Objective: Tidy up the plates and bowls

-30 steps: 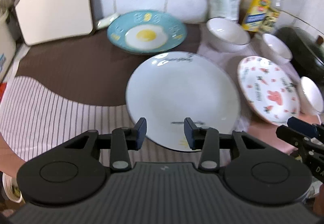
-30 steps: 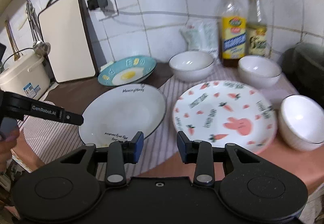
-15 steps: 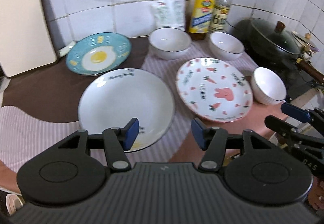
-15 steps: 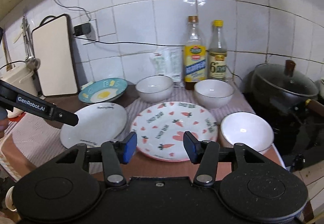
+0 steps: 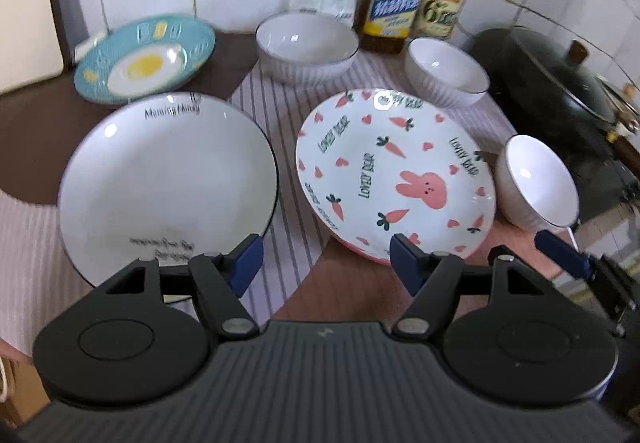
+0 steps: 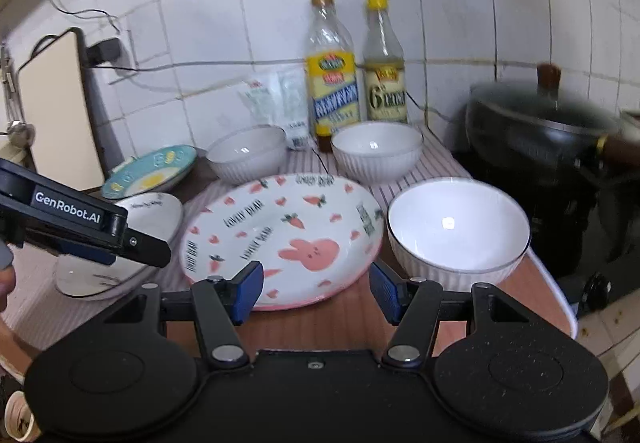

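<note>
3 plates and 3 bowls sit spread over the counter: the carrot-and-bunny plate (image 5: pixel 394 173) at frame centre, the white plate (image 5: pixel 166 179) to its left, the white bowl (image 6: pixel 458 229) at right. all look glazed, stiff, slippery and breakable, so grip at the rim. left gripper (image 5: pixel 327 263) and right gripper (image 6: pixel 316 289) hover wide open, empty.

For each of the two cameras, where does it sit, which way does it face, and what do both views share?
Left wrist: rides the left gripper, facing the tiled wall over the white plate and bunny plate; its open fingers and the right gripper's tip show.
Right wrist: rides the right gripper, further right, facing the bunny plate and nearest bowl; its open fingers and the left gripper's arm show.
Shared: plates, bowls, two bottles, black pot.
</note>
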